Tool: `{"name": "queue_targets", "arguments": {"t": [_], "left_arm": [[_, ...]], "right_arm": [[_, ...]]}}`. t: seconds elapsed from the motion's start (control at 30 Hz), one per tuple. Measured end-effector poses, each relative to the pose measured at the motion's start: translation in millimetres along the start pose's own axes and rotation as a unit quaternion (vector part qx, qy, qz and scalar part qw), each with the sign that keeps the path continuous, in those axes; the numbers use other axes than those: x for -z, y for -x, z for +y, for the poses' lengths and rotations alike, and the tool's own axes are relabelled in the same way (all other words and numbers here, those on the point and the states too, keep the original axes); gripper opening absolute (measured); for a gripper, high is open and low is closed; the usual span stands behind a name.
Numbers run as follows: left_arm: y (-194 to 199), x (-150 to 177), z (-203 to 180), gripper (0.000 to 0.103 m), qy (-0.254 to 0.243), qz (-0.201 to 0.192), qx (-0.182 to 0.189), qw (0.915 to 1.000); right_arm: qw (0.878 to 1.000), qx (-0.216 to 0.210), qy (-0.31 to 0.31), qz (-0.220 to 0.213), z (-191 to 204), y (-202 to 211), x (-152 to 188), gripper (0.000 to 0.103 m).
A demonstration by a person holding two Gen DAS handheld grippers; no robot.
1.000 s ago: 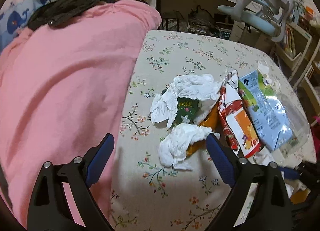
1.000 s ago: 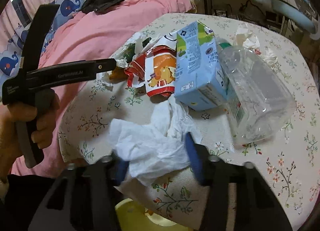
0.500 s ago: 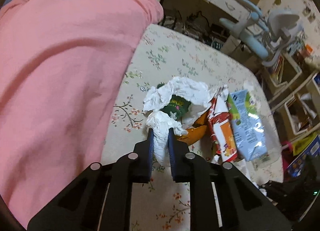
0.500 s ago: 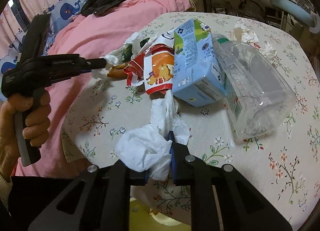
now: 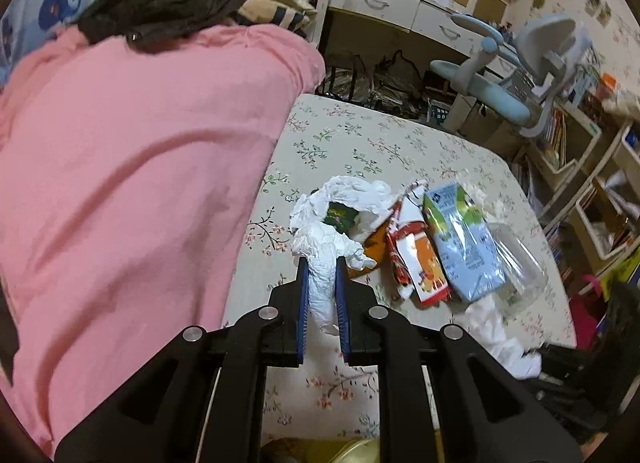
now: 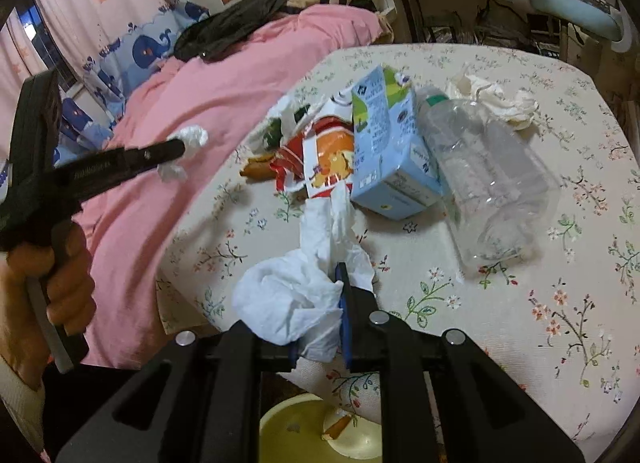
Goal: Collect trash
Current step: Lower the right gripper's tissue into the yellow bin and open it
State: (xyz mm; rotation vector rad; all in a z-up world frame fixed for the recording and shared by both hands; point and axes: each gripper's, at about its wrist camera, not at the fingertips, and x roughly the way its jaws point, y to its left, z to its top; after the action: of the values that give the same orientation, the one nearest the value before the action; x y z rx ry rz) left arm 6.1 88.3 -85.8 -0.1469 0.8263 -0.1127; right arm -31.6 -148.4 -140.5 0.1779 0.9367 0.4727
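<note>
At the near edge of the floral table, both grippers are clenching tissue. The left gripper is pinching a small crumpled wad between its blue pads; in the right wrist view that wad is hanging clear of the table, out over the pink blanket. The right gripper is gripping a larger loose tissue whose far tail is trailing back toward the red snack wrapper.

The likeliest trouble, as I judge it, is coming from that tail: it is lying just beside the wrapper and the blue carton, so a quick pull could be dragging light pieces along or tearing the thin paper. The small wad is being held only by a narrow fold and could be slipping out over the blanket. The yellow bin is sitting below the near table edge, mostly hidden by the right gripper, so a release aimed slightly far could be landing on the table instead.

The remaining trash is lying in a loose cluster: more white tissue around a green packet, an orange scrap, the wrapper, the carton, a clear plastic bottle on its side, and crumpled tissue at the far right.
</note>
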Motion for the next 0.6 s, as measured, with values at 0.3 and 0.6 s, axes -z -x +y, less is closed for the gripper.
{"name": "queue_targets", "arguments": {"t": [0.3, 0.6], "left_arm": [[31, 22, -30, 0.012, -0.052, -0.036, -0.042, 0.9971], [48, 35, -52, 0.012, -0.094, -0.065, -0.062, 0.9915]], "right_arm": [[0.999, -0.016, -0.006, -0.03, 0, 9, -4, 0.016], [0.998, -0.017, -0.004, -0.052, 0, 21, -2, 0.016]]}}
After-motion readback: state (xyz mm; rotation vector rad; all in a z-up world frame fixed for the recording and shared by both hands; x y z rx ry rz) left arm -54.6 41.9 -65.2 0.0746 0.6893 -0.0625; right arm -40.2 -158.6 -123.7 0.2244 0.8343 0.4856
